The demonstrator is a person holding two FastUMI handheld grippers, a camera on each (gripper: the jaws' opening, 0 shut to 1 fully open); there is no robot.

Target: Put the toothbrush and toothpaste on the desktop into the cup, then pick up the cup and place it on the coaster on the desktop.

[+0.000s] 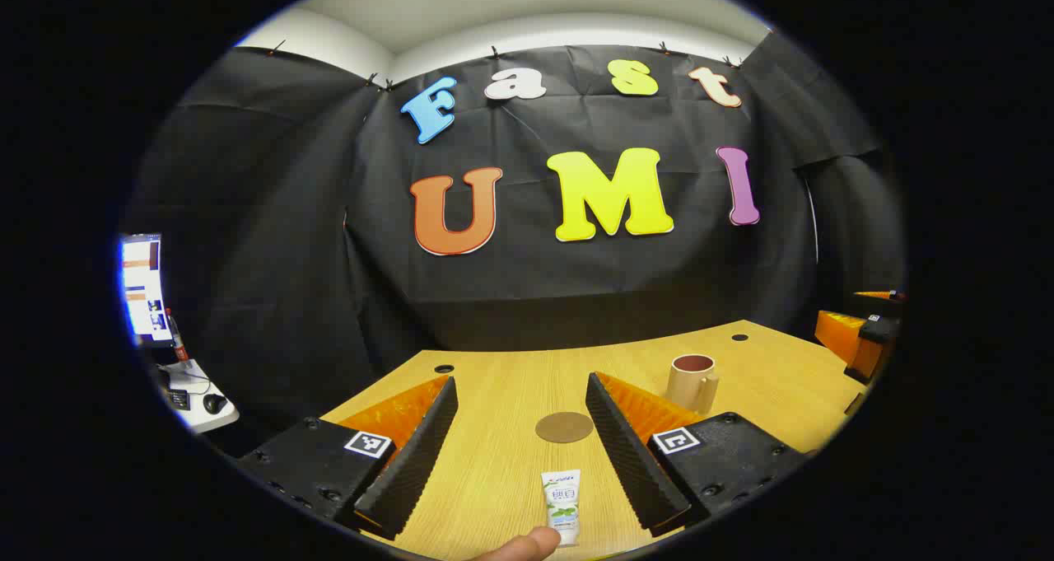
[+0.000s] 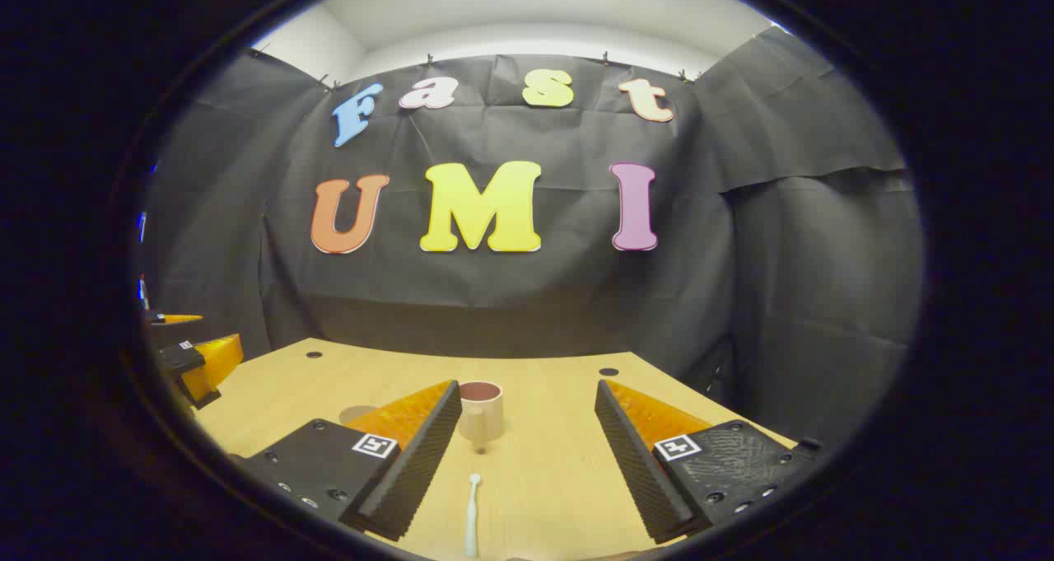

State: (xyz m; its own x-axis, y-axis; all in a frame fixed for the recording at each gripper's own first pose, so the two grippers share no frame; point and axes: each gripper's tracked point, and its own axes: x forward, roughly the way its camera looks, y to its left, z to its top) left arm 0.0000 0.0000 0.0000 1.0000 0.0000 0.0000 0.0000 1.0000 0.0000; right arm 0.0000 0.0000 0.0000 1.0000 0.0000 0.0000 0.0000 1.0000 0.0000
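Right now both grippers hang above the light wooden desktop with their jaws spread wide and nothing between them.

In the left gripper view, the left gripper frames a small white toothpaste tube that lies flat between its fingers, near the bottom edge. The tube carries a little green leaf print and some blue lettering, too small and blurred for me to read. A fingertip pokes in beside the tube's near end; I cannot tell whether it touches it. Just beyond the tube sits the round brown coaster, flat and bare. The beige cup stands upright to the right of it, apart from the coaster, its handle turned toward the camera. Each finger mount bears a square black-and-white marker tag. Far right, the other gripper's body shows at the table's side.

In the right gripper view, the right gripper looks straight at the cup, which stands close beside the left finger. A pale toothbrush lies lengthwise on the wood in the gap between the fingers, nearer the camera than the cup, with open desktop around it. Two small dark holes sit near the table's far edge, which meets the black cloth wall. Off to the left of the booth a lit monitor stands on a white desk.
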